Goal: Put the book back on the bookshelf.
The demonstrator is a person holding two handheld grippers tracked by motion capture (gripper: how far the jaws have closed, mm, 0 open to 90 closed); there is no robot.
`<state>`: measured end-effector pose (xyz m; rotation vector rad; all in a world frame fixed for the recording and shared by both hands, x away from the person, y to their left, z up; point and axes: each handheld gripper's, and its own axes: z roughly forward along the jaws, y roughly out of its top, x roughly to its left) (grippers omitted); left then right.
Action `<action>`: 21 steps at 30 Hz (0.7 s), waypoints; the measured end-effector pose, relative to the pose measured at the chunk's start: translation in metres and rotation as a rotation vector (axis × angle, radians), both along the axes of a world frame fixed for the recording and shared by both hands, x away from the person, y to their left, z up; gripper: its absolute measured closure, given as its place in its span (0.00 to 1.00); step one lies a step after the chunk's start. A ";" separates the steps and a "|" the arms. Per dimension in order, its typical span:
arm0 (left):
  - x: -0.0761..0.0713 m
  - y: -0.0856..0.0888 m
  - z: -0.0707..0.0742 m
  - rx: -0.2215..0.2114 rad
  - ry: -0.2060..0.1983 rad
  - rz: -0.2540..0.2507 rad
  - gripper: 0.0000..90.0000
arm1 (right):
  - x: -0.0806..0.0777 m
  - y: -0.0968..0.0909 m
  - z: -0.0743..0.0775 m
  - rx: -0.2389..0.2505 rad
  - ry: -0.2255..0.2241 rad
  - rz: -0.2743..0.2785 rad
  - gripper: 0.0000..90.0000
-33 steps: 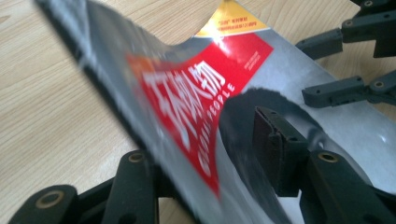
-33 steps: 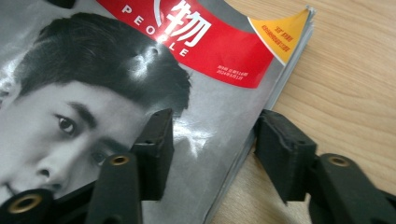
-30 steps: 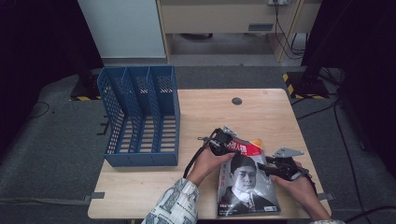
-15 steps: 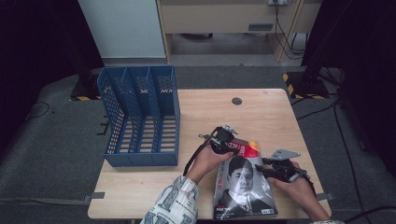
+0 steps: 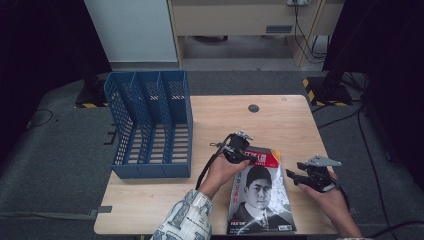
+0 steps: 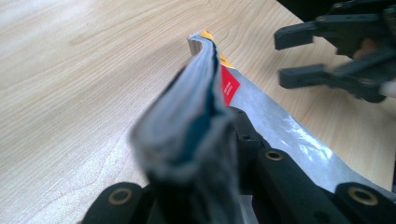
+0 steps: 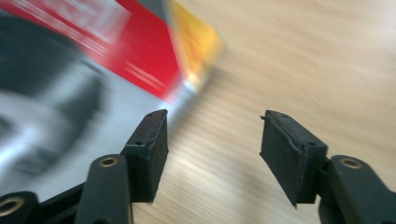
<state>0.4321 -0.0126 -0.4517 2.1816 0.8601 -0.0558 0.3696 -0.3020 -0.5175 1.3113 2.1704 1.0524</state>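
Lifting the glossy portrait-cover magazine (image 5: 260, 192) beside the blue mesh file rack (image 5: 150, 125)
Left gripper (image 5: 239, 150) jaws clamp its top edge; right gripper (image 5: 295, 176) jaws, just opening, hold nothing; next, stand it upright

A light wooden table (image 5: 280, 125) stands at the centre of the high view on grey carpet (image 5: 55, 165). Behind it, at the top, are a white panel (image 5: 127, 30) and a pale wooden cabinet (image 5: 235, 17). Dark curtains (image 5: 40, 45) fill both upper corners. Cables (image 5: 305, 40) trail at upper right.
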 end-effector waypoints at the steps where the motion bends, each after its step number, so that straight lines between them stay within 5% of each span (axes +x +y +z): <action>1: 0.000 0.000 0.003 -0.010 0.000 0.002 0.94 | 0.001 -0.004 -0.003 -0.017 0.020 -0.015 0.44; 6: -0.004 0.000 0.018 -0.030 -0.008 -0.008 0.96 | 0.006 -0.007 -0.013 -0.054 0.064 -0.035 0.41; 21: -0.012 0.013 0.063 -0.150 0.003 -0.009 0.96 | 0.004 -0.004 -0.018 -0.049 0.017 -0.027 0.38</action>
